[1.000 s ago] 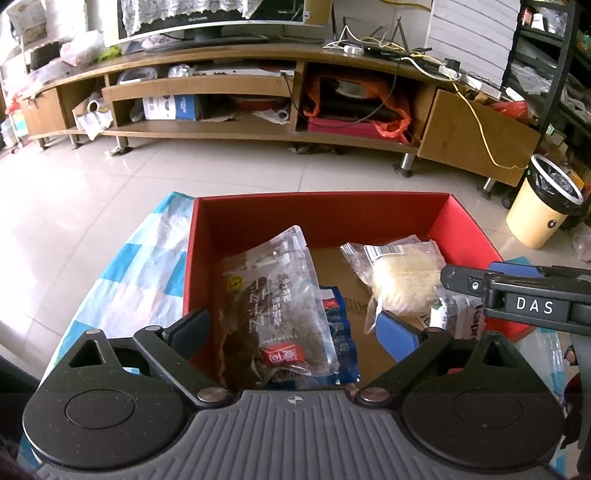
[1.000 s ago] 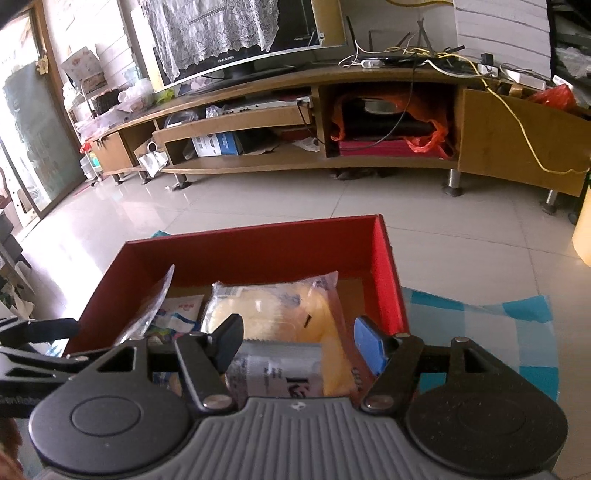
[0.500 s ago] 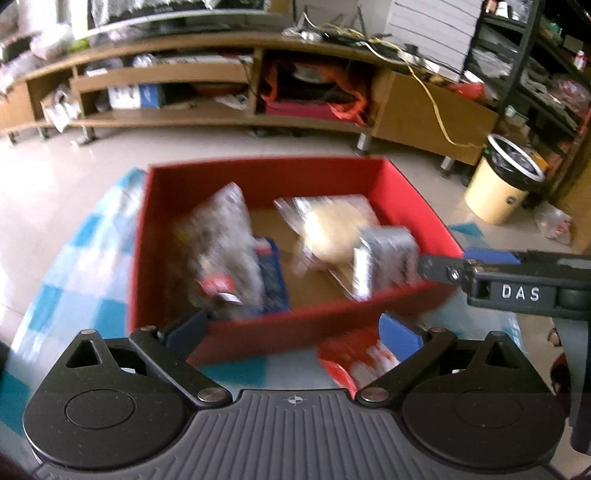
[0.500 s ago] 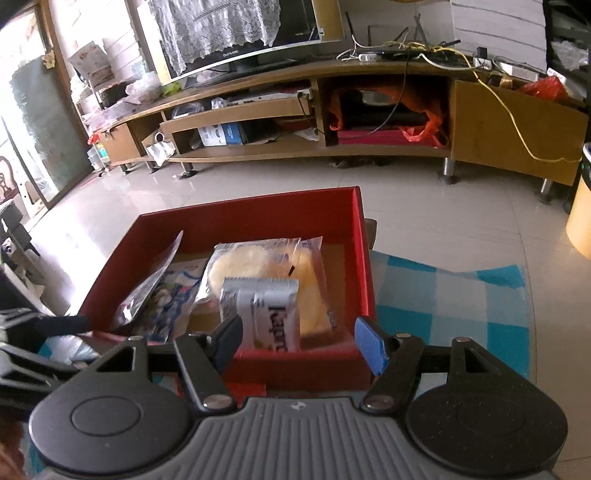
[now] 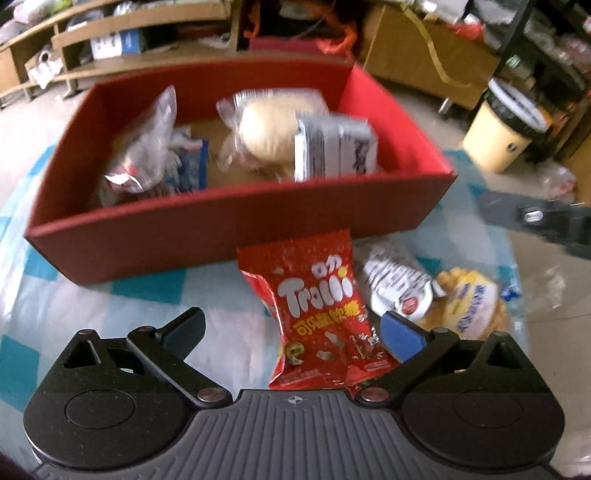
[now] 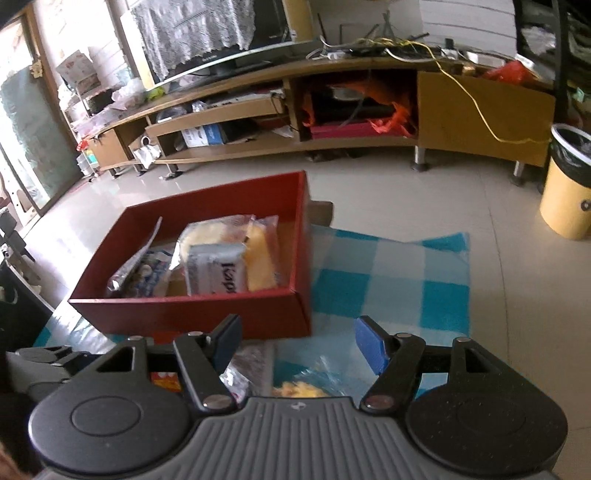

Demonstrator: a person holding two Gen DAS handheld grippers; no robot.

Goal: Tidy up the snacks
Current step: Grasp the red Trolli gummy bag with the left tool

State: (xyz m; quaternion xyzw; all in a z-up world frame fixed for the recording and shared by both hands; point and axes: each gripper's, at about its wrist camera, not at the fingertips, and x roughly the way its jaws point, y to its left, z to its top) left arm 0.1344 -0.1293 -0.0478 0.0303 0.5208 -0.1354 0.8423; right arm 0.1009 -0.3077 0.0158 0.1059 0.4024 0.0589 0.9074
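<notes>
Hovering left gripper (image 5: 291,328), jaws wide and empty, over red Trolli bag (image 5: 321,317) lying just outside red box (image 5: 221,225), likely next pick; right gripper (image 6: 297,339) open, empty.

A checked cloth (image 6: 388,280) of blue and white squares lay on a pale tiled floor (image 6: 406,199). Behind it a long wooden TV cabinet (image 6: 480,107) stood along the wall, on short metal legs. A television (image 6: 221,51) stood on its top, partly covered by a white lace cloth (image 6: 195,33). A yellow cable (image 6: 476,99) hung down over the closed cabinet door. In one open compartment was an orange plastic bag (image 6: 391,110), and on a lower shelf a blue and white carton (image 6: 203,134). At the right, a yellow waste bin (image 6: 565,192) with a dark liner stood on the floor. At the far left was a glass door (image 6: 26,136).
</notes>
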